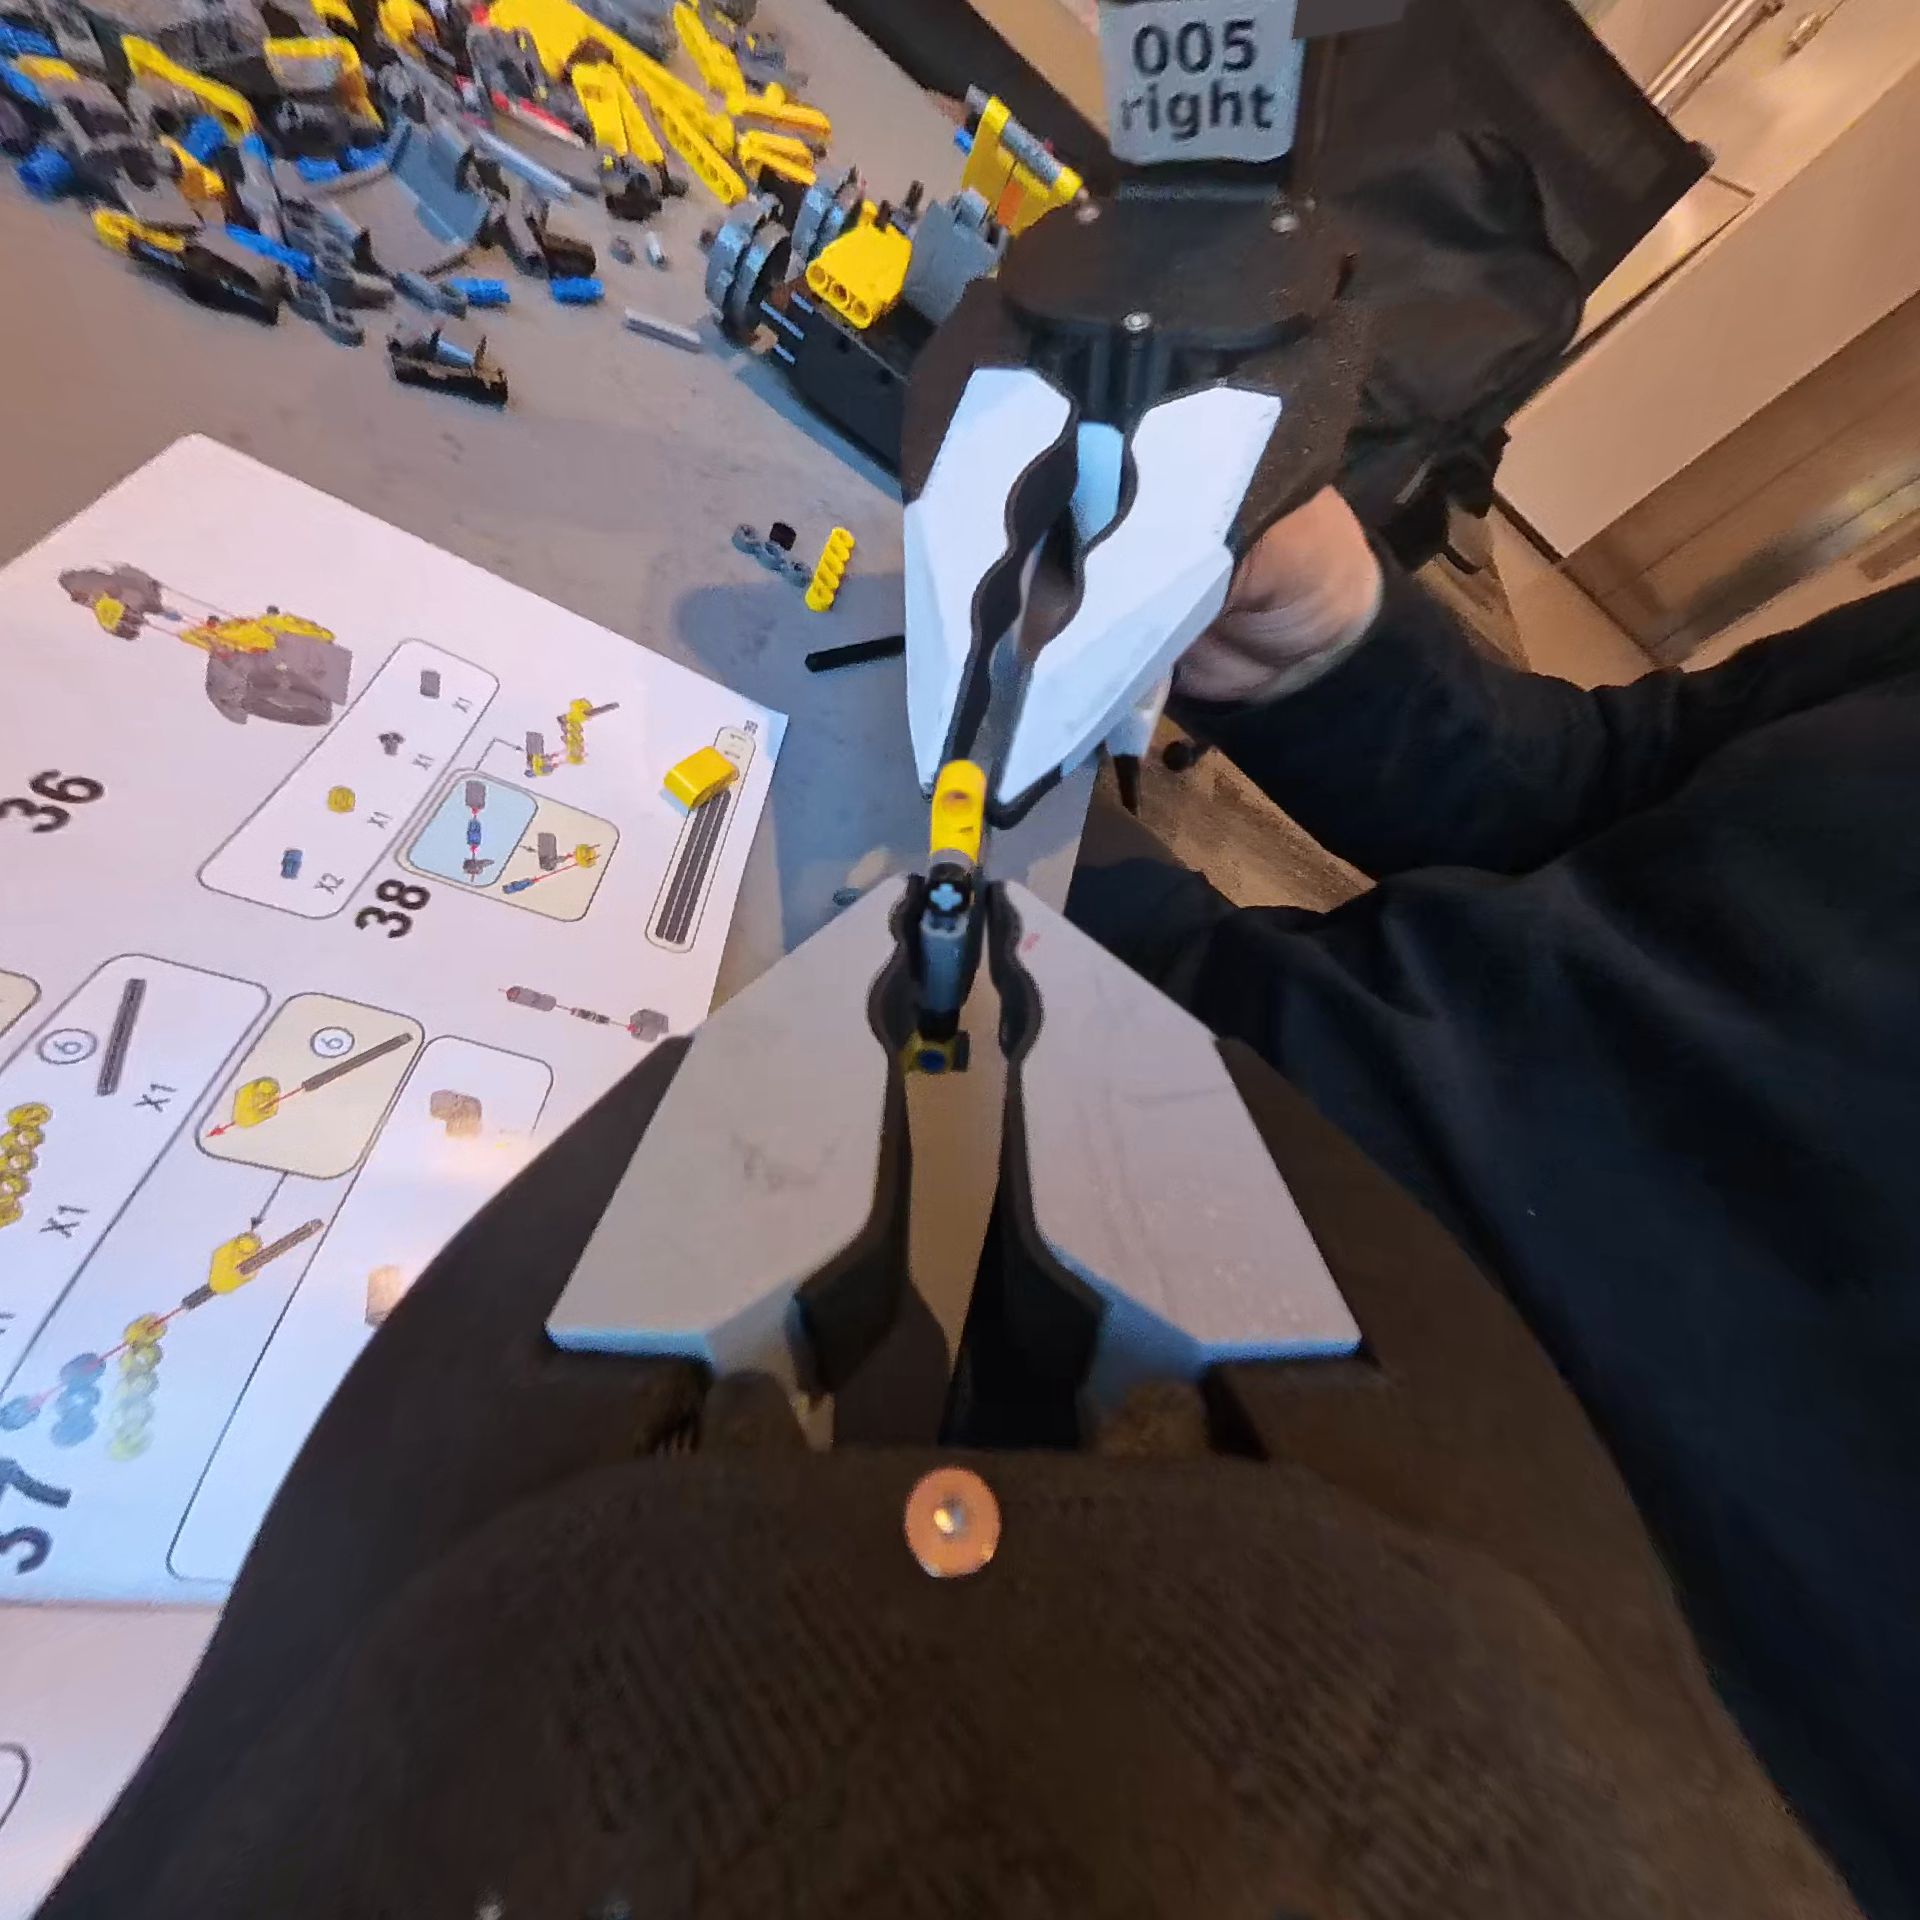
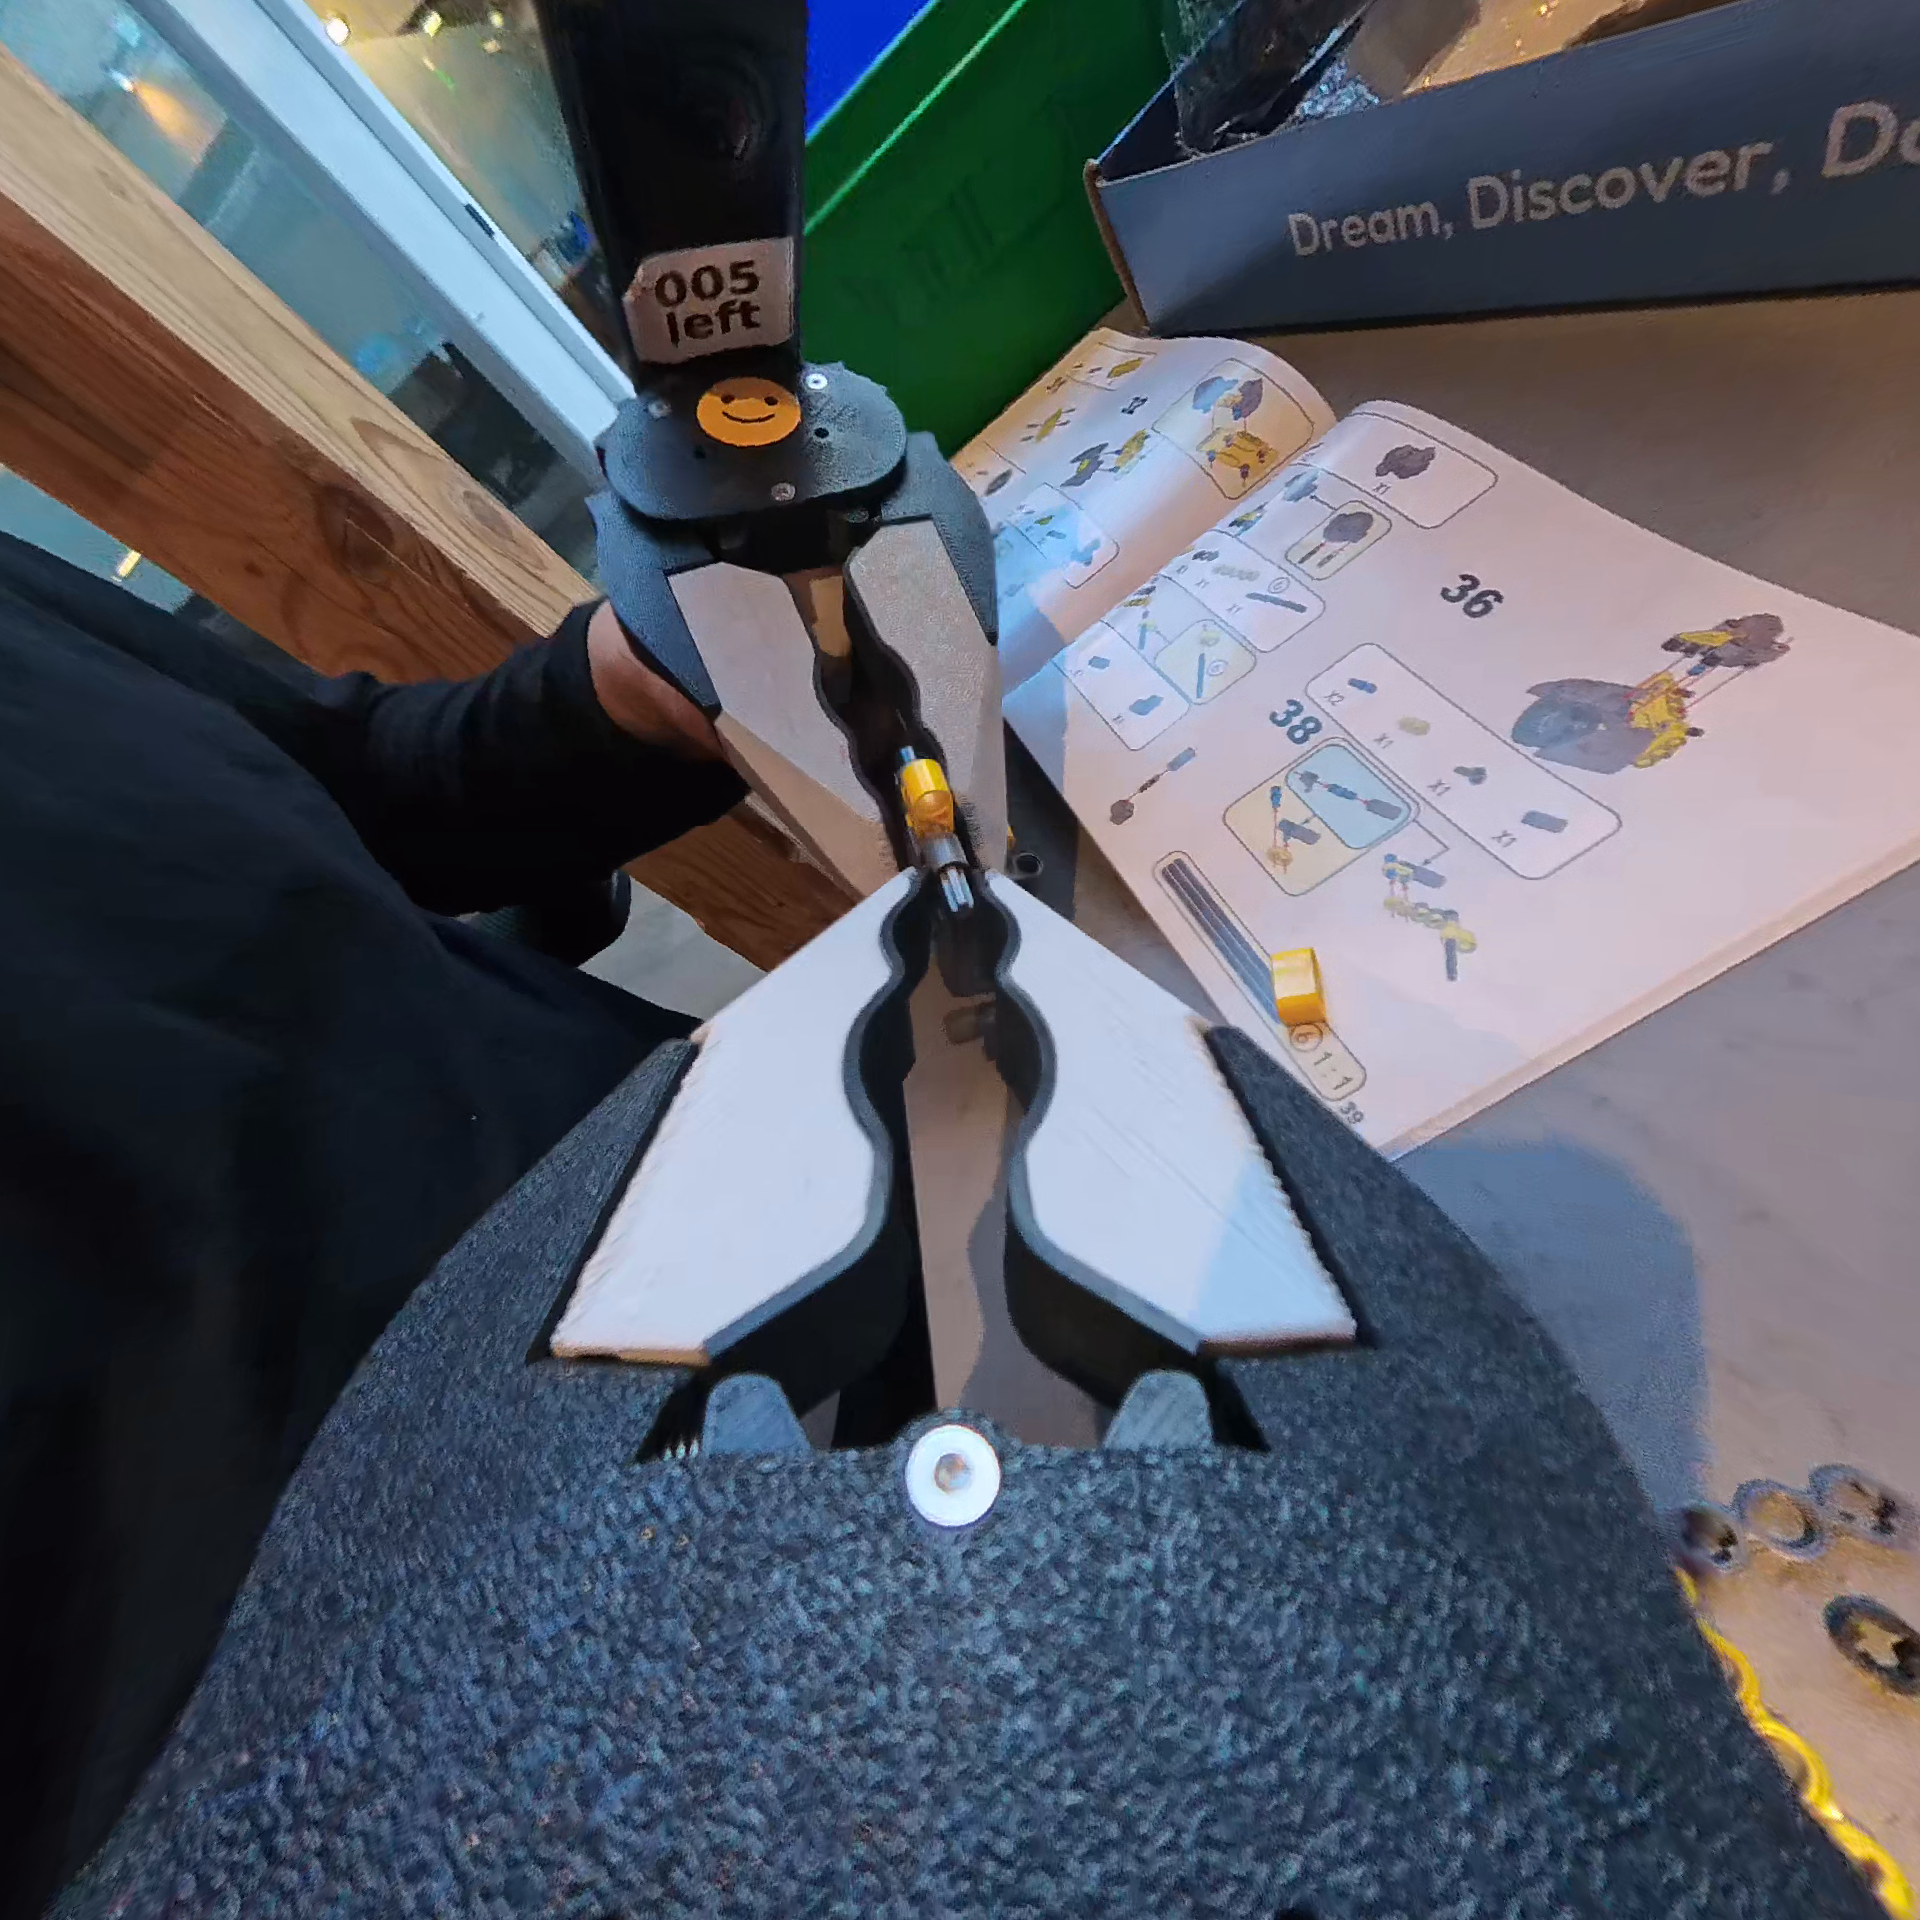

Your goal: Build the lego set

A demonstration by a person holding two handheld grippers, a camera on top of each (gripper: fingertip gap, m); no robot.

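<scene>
Table [image 1: 582, 488], grey, matt. Far left in the left wrist view: one loose heap of yellow, blue, grey and black plastic building pieces [image 1: 416, 135], too many and too blurred to count. Nearer: one open white instruction booklet [image 1: 312, 935] lying flat, with one small yellow curved plastic block [image 1: 699, 777] resting on its right-hand page. Just past the booklet's edge: one short yellow beam with holes [image 1: 829, 567], one small grey link piece [image 1: 769, 549] beside it, one black rod [image 1: 854, 655]. Centre: two grippers meet tip to tip above the table edge. Left gripper [image 1: 948, 904], white fingers with black wavy pads, is closed on one slim grey-and-black axle assembly [image 1: 943, 966] with a yellow-blue end piece at its rear. Right gripper [image 1: 961, 805], same build, is closed on one yellow plastic connector with a round hole [image 1: 958, 800], which touches the front end of the axle assembly. Each gripper is held by one hand in a black sleeve. Right wrist view, far right: one dark blue cardboard box [image 2: 1558, 208] behind the booklet and one green bin [image 2: 935, 260] beside it.
</scene>
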